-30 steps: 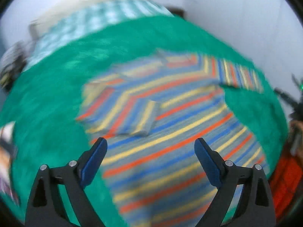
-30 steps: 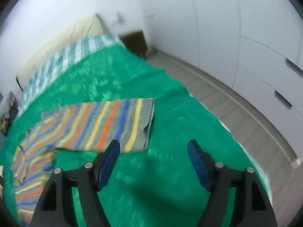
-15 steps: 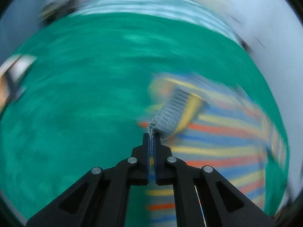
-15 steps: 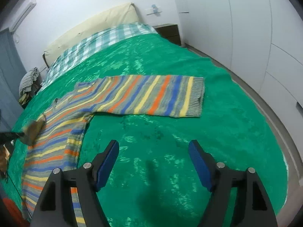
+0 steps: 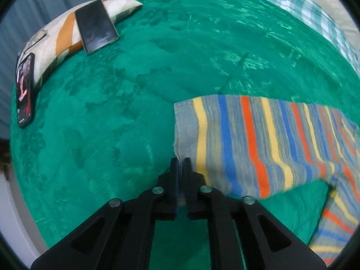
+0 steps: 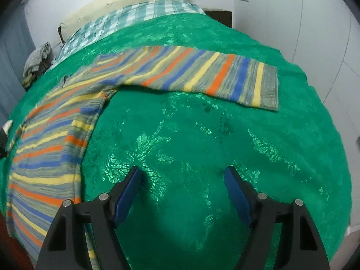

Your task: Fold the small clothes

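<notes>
Nearby, two phones [image 5: 96, 25] on cushion [image 5: 54, 33] (clear of sweater [image 5: 258, 144])

The left gripper [image 5: 181, 160] pointed steeply down with its jaws nearly together, having just parted slightly, the two black fingers [image 5: 173, 168] almost touching, while the right gripper [image 6: 182, 175] tilted downward with its blue-padded fingers [image 6: 126, 191] spread wide and nothing between them.

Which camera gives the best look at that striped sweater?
The right wrist view: the striped sweater shows its body and one outstretched sleeve. The left wrist view shows only the other sleeve, close up.
</notes>
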Demonstrator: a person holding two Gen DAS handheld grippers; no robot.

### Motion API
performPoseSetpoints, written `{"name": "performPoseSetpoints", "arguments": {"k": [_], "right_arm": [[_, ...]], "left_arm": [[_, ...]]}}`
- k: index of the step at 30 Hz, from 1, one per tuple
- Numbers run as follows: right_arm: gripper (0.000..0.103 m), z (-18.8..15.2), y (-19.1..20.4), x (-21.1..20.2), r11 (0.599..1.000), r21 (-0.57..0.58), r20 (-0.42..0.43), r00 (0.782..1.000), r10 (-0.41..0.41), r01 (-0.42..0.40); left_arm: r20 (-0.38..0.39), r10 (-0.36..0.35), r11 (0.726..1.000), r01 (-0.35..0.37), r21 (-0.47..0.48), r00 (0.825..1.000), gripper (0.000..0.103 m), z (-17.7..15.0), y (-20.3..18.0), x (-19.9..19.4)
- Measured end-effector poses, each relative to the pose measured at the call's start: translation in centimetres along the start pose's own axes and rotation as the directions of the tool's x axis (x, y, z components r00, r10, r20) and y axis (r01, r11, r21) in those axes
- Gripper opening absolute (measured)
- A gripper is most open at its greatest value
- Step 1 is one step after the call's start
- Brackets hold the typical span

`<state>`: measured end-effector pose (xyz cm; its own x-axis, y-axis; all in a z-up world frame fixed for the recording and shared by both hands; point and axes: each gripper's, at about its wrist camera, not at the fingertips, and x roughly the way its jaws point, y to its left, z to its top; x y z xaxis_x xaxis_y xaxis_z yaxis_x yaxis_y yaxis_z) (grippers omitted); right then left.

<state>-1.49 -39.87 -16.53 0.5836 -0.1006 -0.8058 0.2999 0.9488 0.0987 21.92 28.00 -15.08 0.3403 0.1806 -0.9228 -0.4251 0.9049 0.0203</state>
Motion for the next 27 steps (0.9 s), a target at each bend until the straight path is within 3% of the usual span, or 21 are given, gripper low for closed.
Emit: {"name": "performPoseSetpoints", "arguments": {"k": [3, 5, 6, 8, 9, 11, 13, 15, 16, 17, 18, 19, 20, 21, 24, 25, 27], "right_arm": [[0.075, 0.3, -0.5, -1.0, 0.998, 0.034, -0.015, 0.999, 0.045, -0.045], [0.075, 0.0, -0.8, -2.5, 0.989, 0.062, -0.039, 0.99, 0.134, -0.131], [0.075, -0.3, -0.8, -3.0, 0.982, 0.078, -0.066, 0.982, 0.178, -0.173], [0.067, -1.5, -0.7, -3.6, 0.956, 0.118, -0.158, 0.945, 0.285, -0.269], [0.059, -2.5, -0.5, -3.5, 0.944, 0.14, -0.239, 0.915, 0.326, -0.3], [0.049, -4.1, -0.3, -3.5, 0.93, 0.175, -0.332, 0.869, 0.366, -0.324], [0.045, -5.4, 0.3, -4.3, 0.909, 0.205, -0.38, 0.826, 0.416, -0.364], [0.045, -6.3, 1.1, -4.9, 0.889, 0.218, -0.397, 0.796, 0.457, -0.401], [0.045, -6.8, 1.9, -4.9, 0.884, 0.213, -0.419, 0.778, 0.467, -0.416], [0.045, -7.2, 2.6, -4.6, 0.887, 0.195, -0.44, 0.771, 0.461, -0.418], [0.045, -7.5, 3.4, -4.2, 0.899, 0.16, -0.462, 0.773, 0.434, -0.409], [0.045, -7.8, 4.2, -3.6, 0.916, 0.112, -0.489, 0.781, 0.387, -0.384], [0.039, -7.8, 4.6, -3.5, 0.924, 0.09, -0.501, 0.785, 0.365, -0.372], [0.01, -7.9, 4.8, -3.4, 0.932, 0.068, -0.508, 0.791, 0.34, -0.357], [0.006, -7.3, 5.2, -5.0, 0.947, -0.002, -0.519, 0.81, 0.273, -0.32], [0.006, -6.9, 5.2, -5.7, 0.948, -0.018, -0.518, 0.814, 0.262, -0.317], [0.006, -6.7, 5.6, -5.7, 0.952, -0.035, -0.533, 0.812, 0.238, -0.303]], "left_arm": [[0.03, -0.089, 0.992, 0.086, 0.097, 0.996, 0.041, -3.2, 0.9, -3.6], [-0.005, -0.17, 0.967, 0.168, 0.191, 0.985, 0.045, -6.2, 0.8, -5.4], [-0.055, -0.224, 0.942, 0.231, 0.242, 0.973, 0.045, -8.3, 0.6, -6.0], [-0.157, -0.3, 0.893, 0.335, 0.302, 0.941, 0.045, -12.0, -0.2, -6.5], [-0.212, -0.329, 0.866, 0.383, 0.322, 0.92, 0.045, -14.2, -0.6, -6.6], [-0.295, -0.377, 0.82, 0.464, 0.335, 0.878, 0.049, -17.6, -1.6, -6.7], [-0.351, -0.419, 0.773, 0.532, 0.345, 0.837, 0.064, -20.4, -2.8, -7.2], [-0.367, -0.436, 0.738, 0.56, 0.377, 0.822, 0.076, -22.0, -3.9, -7.9], [-0.369, -0.427, 0.718, 0.558, 0.416, 0.825, 0.077, -22.8, -4.6, -8.2], [-0.366, -0.409, 0.707, 0.544, 0.452, 0.836, 0.076, -23.5, -5.1, -8.3], [-0.357, -0.379, 0.698, 0.517, 0.494, 0.853, 0.055, -23.9, -5.6, -8.2], [-0.358, -0.358, 0.692, 0.503, 0.518, 0.862, 0.007, -24.2, -5.8, -8.1], [-0.388, -0.354, 0.687, 0.518, 0.51, 0.851, 0.006, -24.2, -5.6, -7.8], [-0.409, -0.372, 0.696, 0.542, 0.471, 0.833, 0.004, -24.6, -5.2, -8.4], [-0.43, -0.404, 0.695, 0.576, 0.43, 0.808, 0.004, -23.6, -3.2, -9.5], [-0.44, -0.391, 0.699, 0.572, 0.43, 0.809, 0.004, -23.6, -3.0, -9.5], [-0.441, -0.27, 0.717, 0.484, 0.501, 0.856, 0.004, -24.3, -3.7, -8.3]]}}
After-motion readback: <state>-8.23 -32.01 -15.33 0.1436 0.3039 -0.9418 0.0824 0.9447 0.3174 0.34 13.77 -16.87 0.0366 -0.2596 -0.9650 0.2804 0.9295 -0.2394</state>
